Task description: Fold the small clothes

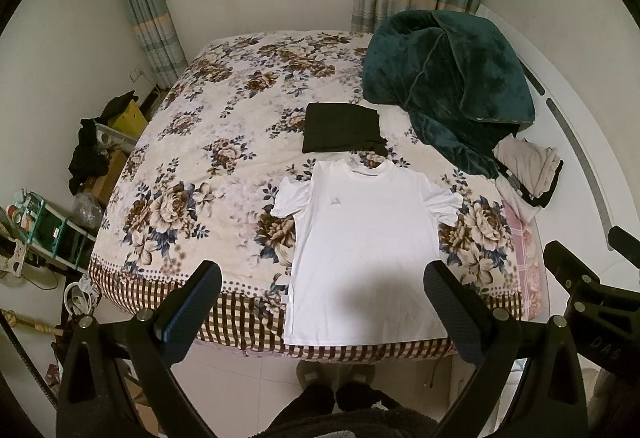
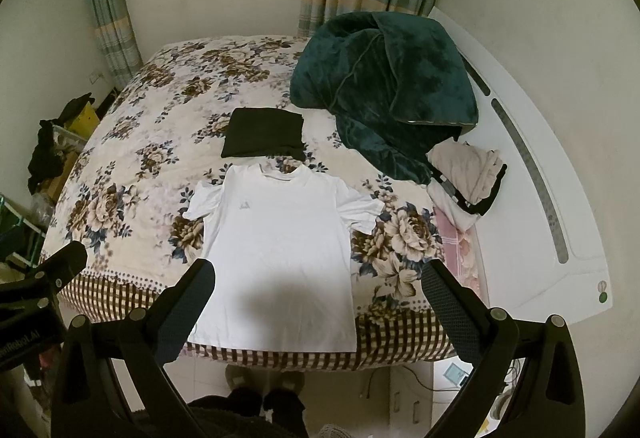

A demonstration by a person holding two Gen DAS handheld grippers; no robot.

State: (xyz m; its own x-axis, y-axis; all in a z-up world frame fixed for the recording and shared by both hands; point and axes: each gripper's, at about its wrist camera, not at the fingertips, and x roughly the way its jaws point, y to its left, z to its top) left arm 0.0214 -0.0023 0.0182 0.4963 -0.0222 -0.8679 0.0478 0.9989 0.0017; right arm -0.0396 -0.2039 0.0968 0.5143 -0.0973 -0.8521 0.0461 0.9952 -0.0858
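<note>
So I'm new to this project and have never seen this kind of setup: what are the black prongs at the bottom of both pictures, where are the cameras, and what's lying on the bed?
There is no robot arm here. A person standing at the foot of the bed holds one pair of tongs in each hand, and each carries a wide-angle camera looking forward along its two fingers. That lens is why the room looks curved.

One picture comes from the left tongs, the other from the right tongs. Both are open and hold nothing, hovering near the bed's edge.

On the flowered bedspread a white T-shirt lies spread flat, collar away from the person, hem at the near edge. Beyond it sits a folded black garment. To the right are a bunched dark green blanket and a small heap of pale clothes, apparently unfolded.
</note>
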